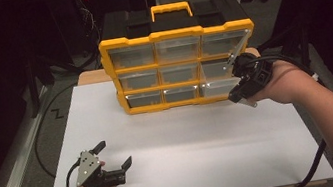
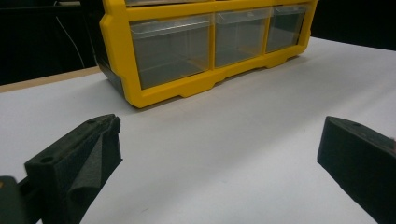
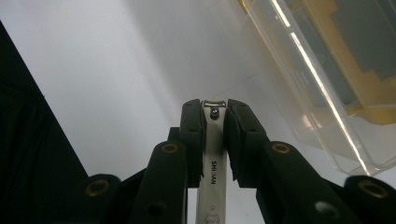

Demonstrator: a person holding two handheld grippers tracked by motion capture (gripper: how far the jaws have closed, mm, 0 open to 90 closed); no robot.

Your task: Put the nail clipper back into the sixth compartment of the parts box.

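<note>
Nail clipper clamped in my right gripper beside the drawer organizer; left gripper idle and wide.

In the right gripper view my right gripper (image 3: 215, 114) is closed on a silver nail clipper (image 3: 213, 163), which stands lengthwise between the pads at lower centre, with a clear drawer (image 3: 322, 93) pulled out at the upper right of that frame. In the high view that gripper (image 1: 238, 93) sits right of centre, at the lower right corner of the yellow organizer (image 1: 175, 34). My left gripper (image 1: 115, 154) rests at the lower left on the white table (image 1: 205, 158), jaws spread apart and holding nothing.
</note>
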